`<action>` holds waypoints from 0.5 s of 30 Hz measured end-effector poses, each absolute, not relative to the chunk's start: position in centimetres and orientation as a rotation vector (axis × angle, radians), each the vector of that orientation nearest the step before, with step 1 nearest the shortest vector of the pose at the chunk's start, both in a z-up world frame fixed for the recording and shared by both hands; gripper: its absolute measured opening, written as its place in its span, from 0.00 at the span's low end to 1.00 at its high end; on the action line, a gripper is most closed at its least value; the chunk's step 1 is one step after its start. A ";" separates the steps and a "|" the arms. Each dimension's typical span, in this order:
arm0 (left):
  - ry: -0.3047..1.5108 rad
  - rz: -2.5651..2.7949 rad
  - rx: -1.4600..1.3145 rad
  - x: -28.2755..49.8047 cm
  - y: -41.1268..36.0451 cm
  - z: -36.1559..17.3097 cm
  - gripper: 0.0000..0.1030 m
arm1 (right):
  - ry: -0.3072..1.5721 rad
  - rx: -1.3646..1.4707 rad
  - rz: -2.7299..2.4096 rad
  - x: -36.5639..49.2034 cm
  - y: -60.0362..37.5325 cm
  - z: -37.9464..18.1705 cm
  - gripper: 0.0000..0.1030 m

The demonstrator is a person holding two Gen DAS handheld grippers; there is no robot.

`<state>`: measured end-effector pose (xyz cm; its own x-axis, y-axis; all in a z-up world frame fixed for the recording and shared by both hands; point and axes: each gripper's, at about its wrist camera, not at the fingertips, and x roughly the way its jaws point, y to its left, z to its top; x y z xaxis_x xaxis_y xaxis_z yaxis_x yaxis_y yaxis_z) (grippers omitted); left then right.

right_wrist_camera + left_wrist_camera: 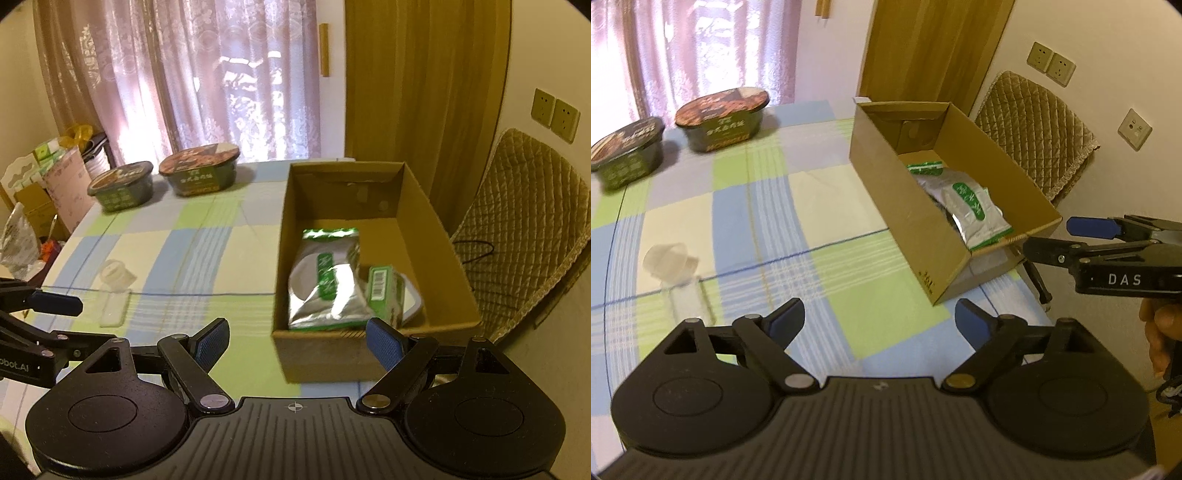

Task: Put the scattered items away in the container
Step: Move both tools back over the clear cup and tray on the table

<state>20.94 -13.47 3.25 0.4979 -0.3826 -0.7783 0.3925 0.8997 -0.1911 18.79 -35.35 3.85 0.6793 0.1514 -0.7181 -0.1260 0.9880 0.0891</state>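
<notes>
Both the left gripper (879, 323) and the right gripper (297, 341) are wide open and empty, near the box (284, 258) at the table's right edge (1012, 295), with free cloth (738, 221) to its left.

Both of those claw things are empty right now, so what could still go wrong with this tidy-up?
The cardboard box sits close to the table's edge, so a push might tip it off. The two noodle bowls are broad; the open left gripper may struggle to span one. The clear plastic cup lies sideways and could roll.
</notes>
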 end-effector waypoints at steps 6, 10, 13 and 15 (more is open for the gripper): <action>0.948 -0.416 -0.022 18.4 -10.2 2.9 0.92 | 0.830 0.057 0.182 17.0 -33.8 3.7 0.84; 0.961 -0.367 -0.027 16.8 -7.8 2.4 0.94 | 0.845 0.058 0.201 15.6 -32.5 3.2 0.93; 0.963 -0.329 -0.023 15.8 -6.0 2.2 0.97 | 0.845 0.060 0.213 14.8 -31.7 2.9 1.00; 0.958 -0.302 -0.028 15.2 -4.6 2.3 0.98 | 0.857 0.062 0.226 14.5 -31.1 2.6 1.00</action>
<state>15.25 -4.62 2.28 0.5369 -0.2661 -0.8005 0.2414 0.9577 -0.1565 14.46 -31.13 2.64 0.6326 0.2224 -0.7419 -0.1724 0.9743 0.1451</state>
